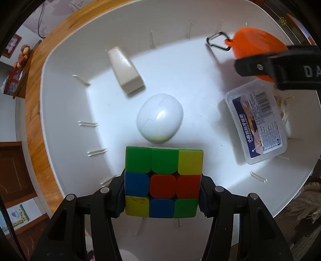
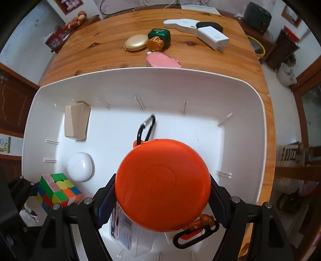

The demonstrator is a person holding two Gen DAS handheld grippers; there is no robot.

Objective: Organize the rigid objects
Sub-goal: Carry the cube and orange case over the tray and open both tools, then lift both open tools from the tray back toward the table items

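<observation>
Wooden table [image 2: 100, 56] under white bin [image 1: 66, 66]: we release cube [image 1: 163, 181] from clamped left fingers [image 1: 120, 192], orange case [image 2: 162, 184] from right fingers [image 2: 105, 200], clear of egg case [image 1: 159, 118] ahead.

Around my wooden table [image 2: 100, 52]: pale walls [image 2: 30, 30], brown cabinet [image 2: 12, 100] past its left edge, framed picture [image 2: 69, 5] on the far wall, soft even light.

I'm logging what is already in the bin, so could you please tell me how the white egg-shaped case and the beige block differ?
The white egg-shaped case is rounded and glossy with a zigzag seam; the beige block is flat-faced, matte and seamless. The case is bright white, the block a duller cream. The case lies mid-floor, the block closer to the white bin wall. Both rest loose inside it, held by neither gripper.
</observation>
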